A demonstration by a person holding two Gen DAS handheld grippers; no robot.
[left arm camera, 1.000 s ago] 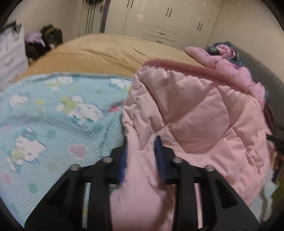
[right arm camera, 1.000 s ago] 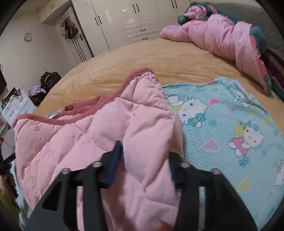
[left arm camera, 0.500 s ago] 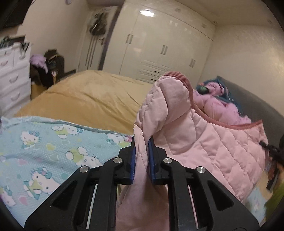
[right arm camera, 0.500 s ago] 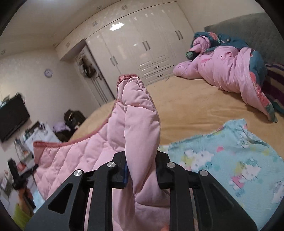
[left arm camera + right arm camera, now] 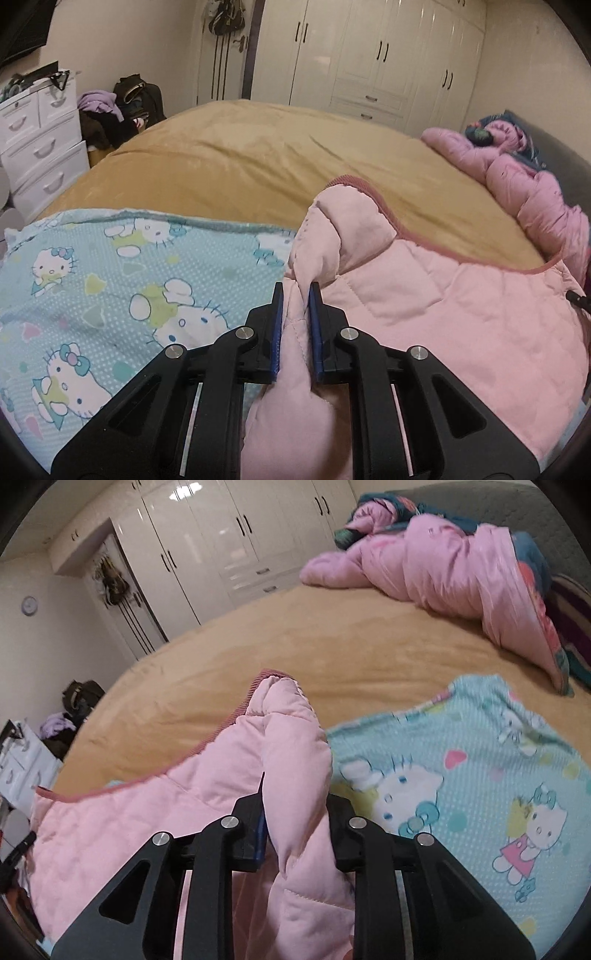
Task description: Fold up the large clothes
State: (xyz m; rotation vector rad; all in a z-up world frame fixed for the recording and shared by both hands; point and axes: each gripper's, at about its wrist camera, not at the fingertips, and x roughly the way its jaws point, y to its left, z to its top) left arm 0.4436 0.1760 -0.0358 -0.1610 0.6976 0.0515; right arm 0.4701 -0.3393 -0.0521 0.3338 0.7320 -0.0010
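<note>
Pink quilted jacket [image 5: 436, 302], hem away

Home bedroom: bed [image 5: 258, 166], wardrobes [image 5: 369, 55]

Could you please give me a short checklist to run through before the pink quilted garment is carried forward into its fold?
1. Left gripper has the pink quilted garment clamped between its jaws: ok.
2. Right gripper has the garment's other side bunched between its jaws: ok.
3. Ribbed trim edge is raised and hangs between both grips: ok.
4. Cartoon cat blanket below lies flat: ok.
5. Tan bedspread ahead is free for landing: ok.
6. Lower hem of the garment is even: cannot tell, it is hidden under the grippers.
</note>
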